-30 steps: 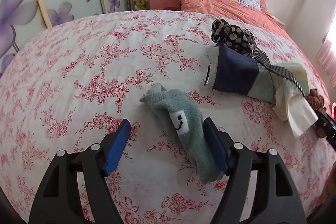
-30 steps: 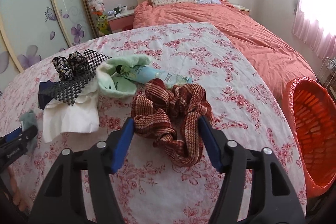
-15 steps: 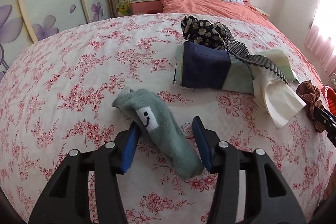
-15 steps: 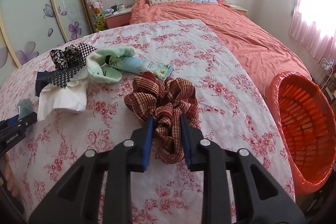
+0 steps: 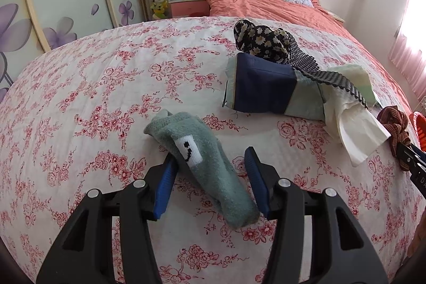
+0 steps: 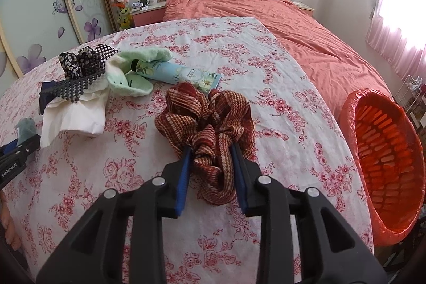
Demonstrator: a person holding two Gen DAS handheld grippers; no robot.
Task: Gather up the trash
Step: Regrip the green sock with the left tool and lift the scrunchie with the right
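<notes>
Right view only: an orange basket (image 6: 383,164) is standing off the right edge of the worktop (image 6: 266,65), and a blue tube (image 6: 181,72) is lying far of the scrunchie, its cap end tucked under a green cloth (image 6: 133,71).
Left view only: a navy pouch (image 5: 266,87) is showing whole under the black floral cloth (image 5: 258,40) and mesh strip (image 5: 314,68).
Both views: a white tissue (image 6: 77,113) is spilling out of the pile.
Left gripper (image 5: 210,167): its fingers are standing partly open around the green sock (image 5: 207,161); the left pad (image 5: 165,182) is touching the sock, the right pad is standing just apart from it.
Right gripper (image 6: 210,164): its fingers are pinching the near folds of the red striped scrunchie (image 6: 207,119), which is lying mid-worktop, left of the basket.
Sock mark: a white patch is showing a black smiley.
Writing: "GenRobot.AI" is reading along the left gripper's body at the left edge of the right view; the tube's print is too small to read.
</notes>
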